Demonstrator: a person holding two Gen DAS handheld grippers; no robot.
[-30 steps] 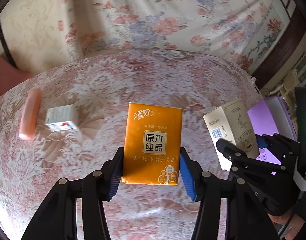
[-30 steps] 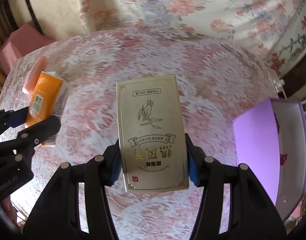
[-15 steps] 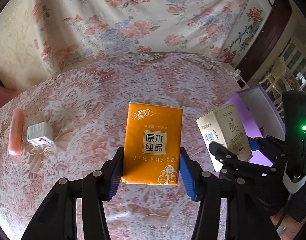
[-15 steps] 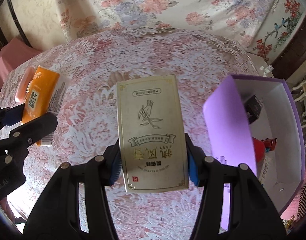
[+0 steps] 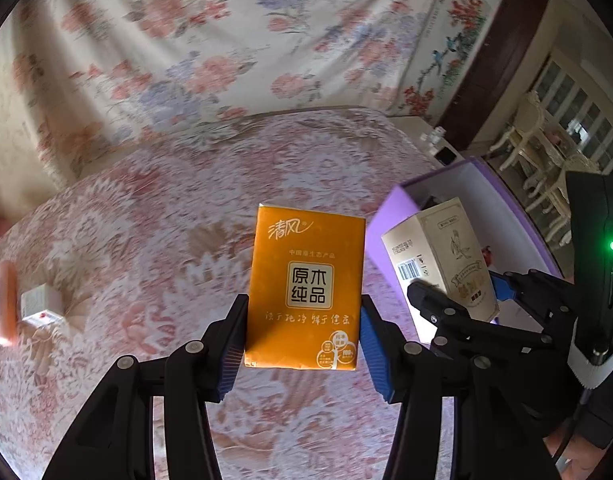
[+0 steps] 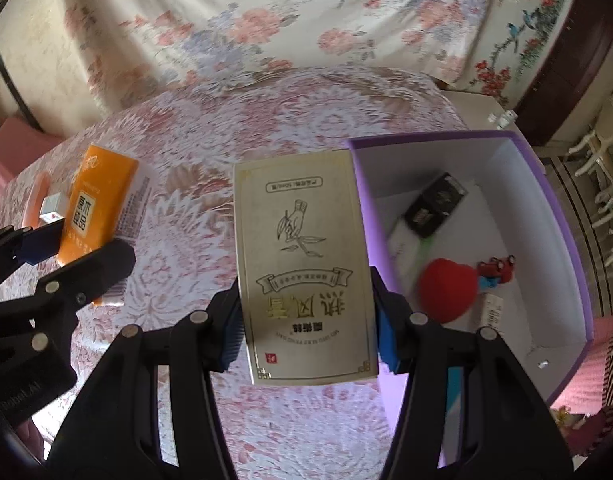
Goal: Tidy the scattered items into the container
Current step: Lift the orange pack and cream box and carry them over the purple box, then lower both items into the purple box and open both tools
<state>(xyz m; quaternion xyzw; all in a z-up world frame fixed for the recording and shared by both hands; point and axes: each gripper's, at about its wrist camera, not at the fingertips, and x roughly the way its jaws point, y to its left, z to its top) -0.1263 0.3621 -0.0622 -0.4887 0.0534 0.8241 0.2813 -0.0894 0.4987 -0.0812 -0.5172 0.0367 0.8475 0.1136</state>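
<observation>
My left gripper (image 5: pixel 302 344) is shut on an orange tissue pack (image 5: pixel 306 288), held above the floral tablecloth. To its right, my right gripper (image 6: pixel 306 320) is shut on a cream box with a hand drawing (image 6: pixel 302 272), carried just left of the open purple box (image 6: pixel 554 216). The left wrist view shows the cream box (image 5: pixel 442 256) in front of the purple box (image 5: pixel 390 216). In the right wrist view the orange pack (image 6: pixel 94 204) hangs at the left. Inside the purple box lie a red ball (image 6: pixel 448 290), a black packet (image 6: pixel 436 204) and a small red toy (image 6: pixel 498 268).
A small white box (image 5: pixel 40 306) and a pink-orange stick (image 5: pixel 6 304) lie on the tablecloth (image 5: pixel 146 220) at the far left. A flowered curtain (image 5: pixel 226 40) hangs behind the round table. White chairs (image 5: pixel 546 168) stand beyond the table at the right.
Both grippers have carried their loads to the right and a little up. The purple box has come closer, and its inside now shows in the right wrist view.
</observation>
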